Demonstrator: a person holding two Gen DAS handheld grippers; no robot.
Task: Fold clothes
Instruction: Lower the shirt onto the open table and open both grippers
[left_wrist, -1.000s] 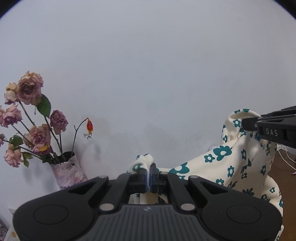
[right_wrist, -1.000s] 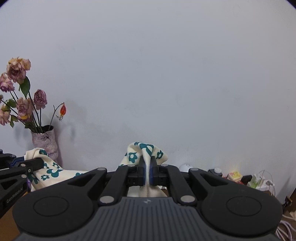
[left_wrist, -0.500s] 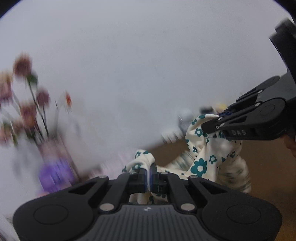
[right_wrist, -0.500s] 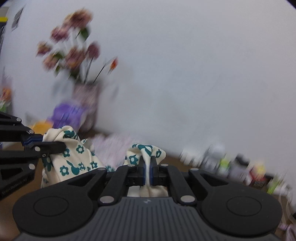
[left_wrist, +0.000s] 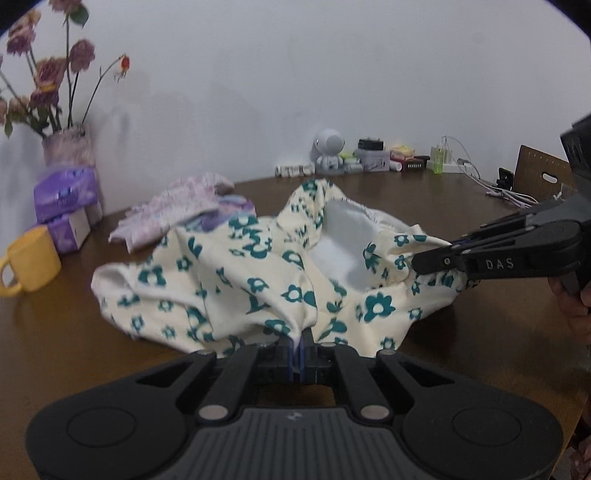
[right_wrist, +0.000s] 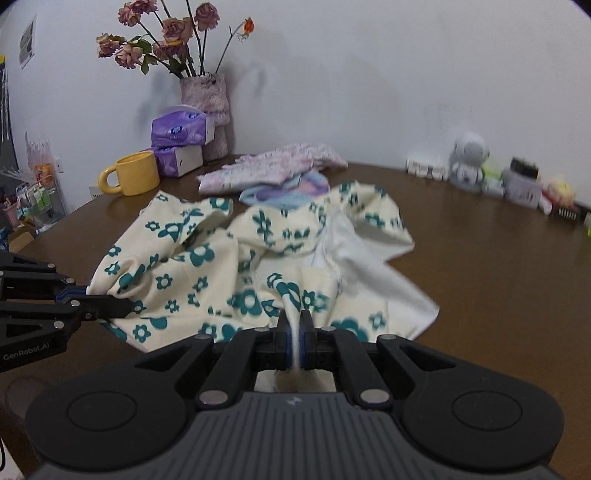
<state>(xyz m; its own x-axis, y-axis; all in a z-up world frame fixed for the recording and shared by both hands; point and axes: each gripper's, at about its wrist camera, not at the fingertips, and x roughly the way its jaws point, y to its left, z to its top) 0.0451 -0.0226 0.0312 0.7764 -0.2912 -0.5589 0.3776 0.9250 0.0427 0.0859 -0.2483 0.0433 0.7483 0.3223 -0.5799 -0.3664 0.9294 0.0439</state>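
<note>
A cream garment with teal flowers (left_wrist: 229, 291) (right_wrist: 207, 266) lies crumpled on the brown table (left_wrist: 66, 343) (right_wrist: 498, 273), its white inside showing. My left gripper (left_wrist: 297, 341) is shut on a near edge of the cloth; it also shows at the left of the right wrist view, my left gripper (right_wrist: 127, 307) pinching the garment's left end. My right gripper (right_wrist: 294, 320) is shut on another near edge and appears in the left wrist view as my right gripper (left_wrist: 415, 260) clamping the cloth's right end.
Folded pink and purple clothes (right_wrist: 273, 171) lie behind the garment. A yellow mug (right_wrist: 135, 178), purple tissue packs (right_wrist: 179, 138) and a vase of dried roses (right_wrist: 207, 110) stand at the back left. Small gadgets and a white toy figure (right_wrist: 469, 160) line the wall at right.
Both grippers have come down from in front of the wall to the table, still shut on the garment, which now rests spread on the tabletop instead of hanging.
</note>
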